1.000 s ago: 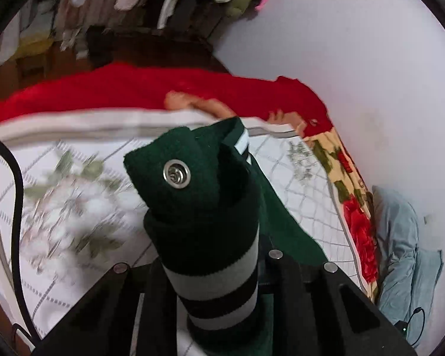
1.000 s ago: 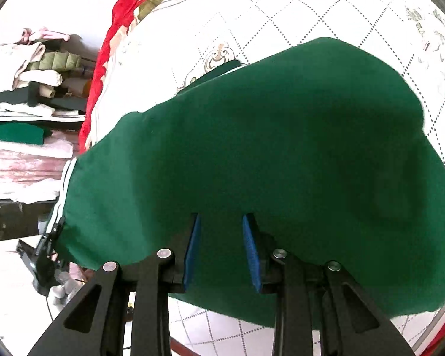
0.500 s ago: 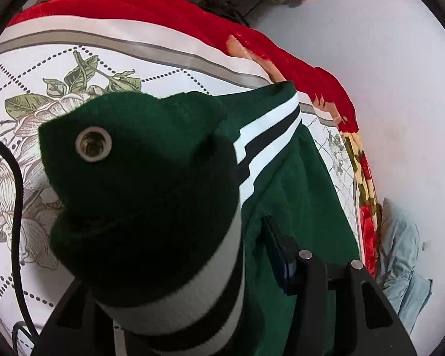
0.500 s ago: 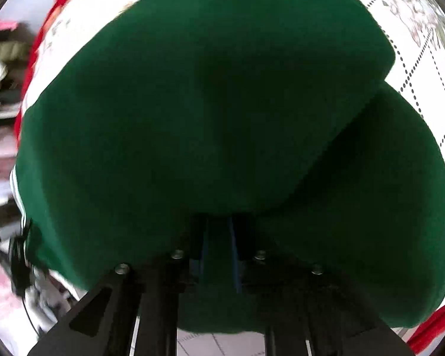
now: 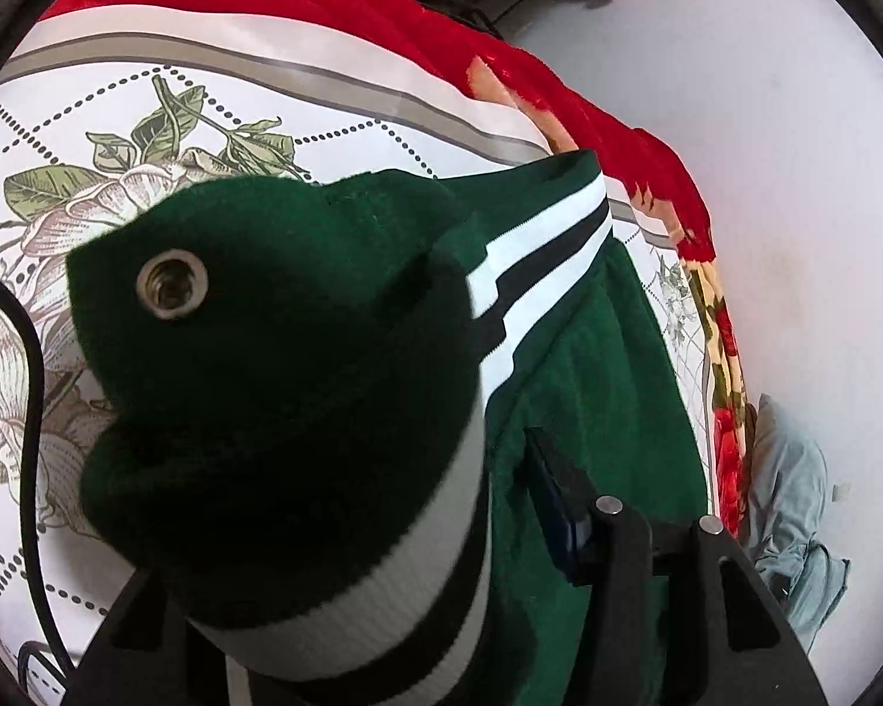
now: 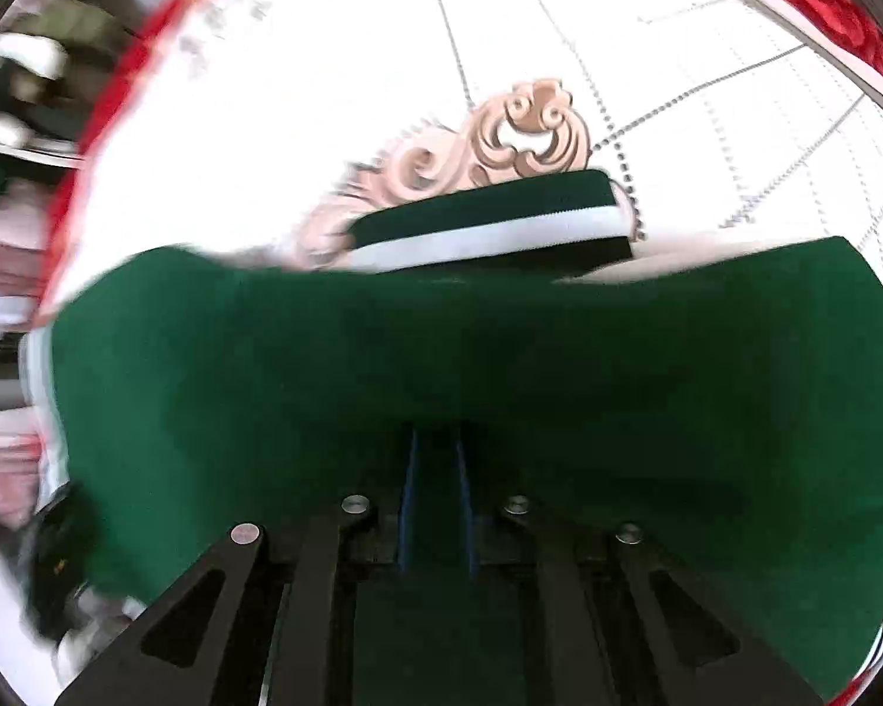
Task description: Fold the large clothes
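Observation:
A dark green garment (image 5: 588, 376) with white and black ribbed stripes and a metal snap (image 5: 172, 285) lies partly on the bed. My left gripper (image 5: 418, 535) is shut on its bunched striped hem, which covers the left finger; the right finger's blue pad (image 5: 559, 506) shows. In the right wrist view my right gripper (image 6: 435, 470) is shut on a fold of the same green garment (image 6: 559, 365), lifted above the bed. A striped cuff (image 6: 488, 223) lies beyond it.
The bed carries a white quilted floral cover (image 5: 147, 135) over a red blanket (image 5: 382, 17). A white wall (image 5: 765, 147) and a blue cloth (image 5: 794, 500) are at its right. Piled clothes (image 6: 23, 59) stand off the bed. A black cable (image 5: 29, 412) hangs left.
My right gripper closed on the green fabric and carried it across the bed, so the striped cuff now shows. My left gripper tilted down toward the bed with the hem still held.

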`<state>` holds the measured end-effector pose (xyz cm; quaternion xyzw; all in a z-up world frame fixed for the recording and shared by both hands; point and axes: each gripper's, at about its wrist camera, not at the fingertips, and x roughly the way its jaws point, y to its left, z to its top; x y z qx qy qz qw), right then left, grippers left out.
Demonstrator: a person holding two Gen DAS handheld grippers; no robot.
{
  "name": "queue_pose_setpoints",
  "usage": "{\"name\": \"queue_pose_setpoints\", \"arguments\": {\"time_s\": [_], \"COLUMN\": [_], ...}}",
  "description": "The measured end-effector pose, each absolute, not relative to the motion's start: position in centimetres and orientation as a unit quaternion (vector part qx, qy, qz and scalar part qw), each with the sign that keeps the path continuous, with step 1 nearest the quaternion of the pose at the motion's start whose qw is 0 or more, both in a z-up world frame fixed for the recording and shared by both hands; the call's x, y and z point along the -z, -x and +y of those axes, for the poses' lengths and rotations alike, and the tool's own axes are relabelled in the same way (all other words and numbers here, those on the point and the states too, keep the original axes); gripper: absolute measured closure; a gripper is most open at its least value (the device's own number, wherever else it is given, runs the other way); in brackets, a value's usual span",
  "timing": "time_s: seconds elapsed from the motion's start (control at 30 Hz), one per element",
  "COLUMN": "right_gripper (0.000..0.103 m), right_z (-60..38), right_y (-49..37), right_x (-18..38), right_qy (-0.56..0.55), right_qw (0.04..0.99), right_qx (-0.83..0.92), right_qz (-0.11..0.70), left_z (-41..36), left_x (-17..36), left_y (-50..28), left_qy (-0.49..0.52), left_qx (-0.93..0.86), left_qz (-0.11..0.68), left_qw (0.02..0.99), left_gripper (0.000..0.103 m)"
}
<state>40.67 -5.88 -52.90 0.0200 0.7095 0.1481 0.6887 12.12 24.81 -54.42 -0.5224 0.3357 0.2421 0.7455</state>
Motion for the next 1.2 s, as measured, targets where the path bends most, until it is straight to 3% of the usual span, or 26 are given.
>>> {"name": "queue_pose_setpoints", "arguments": {"time_s": [0.2, 0.37, 0.6, 0.77, 0.87, 0.9, 1.07, 1.2], "right_gripper": [0.088, 0.087, 0.086, 0.084, 0.066, 0.064, 0.064, 0.064], "right_z": [-6.1, -12.5, -26.7, -35.5, -35.6, -35.8, -36.9, -37.7], "right_y": [-40.8, -37.8, -34.0, -31.7, -31.0, -30.9, -30.7, -30.9], "right_x": [51.2, 47.4, 44.4, 46.0, 47.4, 48.1, 51.5, 53.8], "right_qy": [-0.045, -0.117, -0.124, -0.147, -0.135, -0.143, -0.235, -0.294], "right_qw": [0.687, 0.696, 0.728, 0.716, 0.711, 0.708, 0.676, 0.658], "right_qx": [-0.14, -0.147, -0.045, -0.014, -0.023, -0.031, -0.052, -0.068], "right_qz": [0.711, 0.693, 0.673, 0.683, 0.69, 0.691, 0.697, 0.69], "left_z": [24.6, 23.3, 21.6, 19.0, 14.9, 13.0, 2.1, -6.7], "left_x": [53.9, 51.6, 45.5, 39.2, 36.3, 35.5, 33.6, 35.2], "left_y": [-12.6, -13.5, -14.7, -17.7, -20.4, -21.5, -24.6, -26.2], "left_qy": [0.511, 0.439, 0.374, 0.273, 0.21, 0.193, 0.154, 0.16], "left_qx": [-0.247, -0.288, -0.288, -0.254, -0.197, -0.17, -0.024, 0.081], "left_qz": [0.341, 0.353, 0.33, 0.32, 0.322, 0.324, 0.339, 0.373], "left_qw": [0.749, 0.774, 0.817, 0.871, 0.902, 0.91, 0.928, 0.91], "left_gripper": [0.053, 0.079, 0.083, 0.083, 0.084, 0.084, 0.085, 0.085]}}
